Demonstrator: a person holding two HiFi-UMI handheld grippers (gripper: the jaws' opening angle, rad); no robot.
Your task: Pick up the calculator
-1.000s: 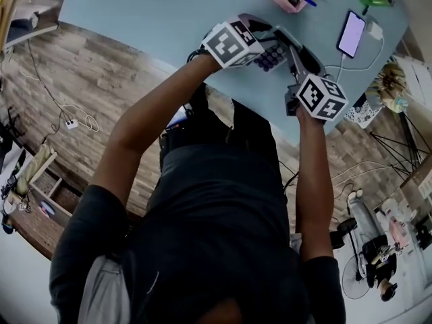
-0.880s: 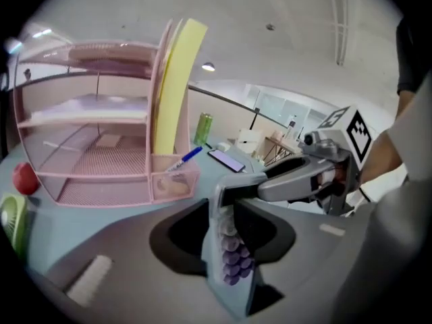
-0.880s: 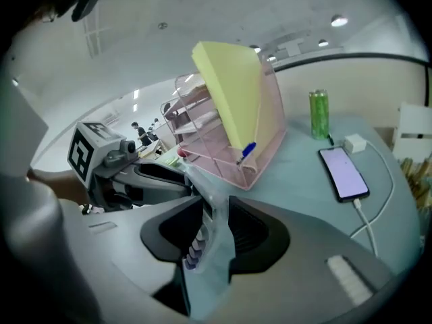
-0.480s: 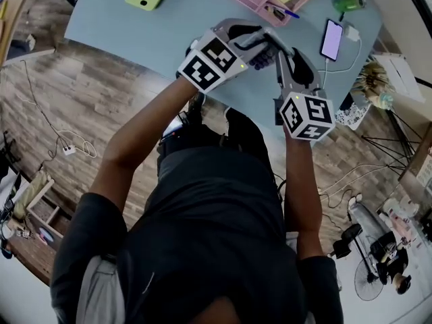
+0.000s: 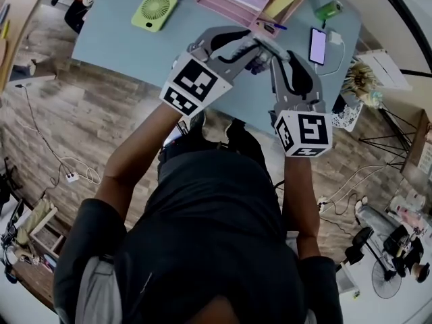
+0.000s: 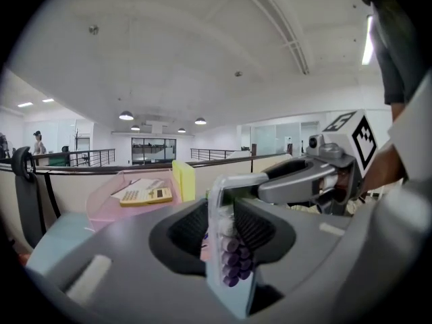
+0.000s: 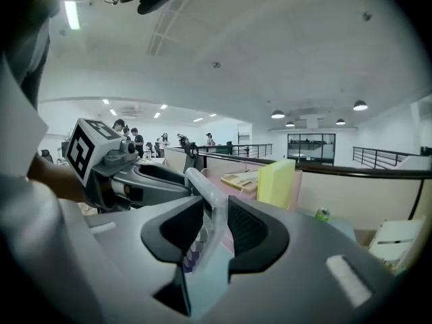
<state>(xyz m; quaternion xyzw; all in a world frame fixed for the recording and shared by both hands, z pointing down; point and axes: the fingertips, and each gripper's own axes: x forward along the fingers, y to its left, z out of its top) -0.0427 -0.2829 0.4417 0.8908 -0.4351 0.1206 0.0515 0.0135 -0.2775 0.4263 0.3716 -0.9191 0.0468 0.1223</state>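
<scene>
Left gripper (image 6: 225, 229) and right gripper (image 7: 214, 229) each clamp the calculator (image 6: 231, 258) held between them; likely light, stiff, slick, so its edges suit.

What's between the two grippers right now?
The calculator, clamped by both the left gripper and the right gripper; each gripper view shows it between its jaws.

Dark short-sleeved T-shirt (image 5: 209, 235), grey moulded left gripper (image 6: 220, 225) and right gripper (image 7: 214, 225), black ribbed pads (image 6: 189, 229), white cubes (image 5: 192, 83) with black square markers
</scene>
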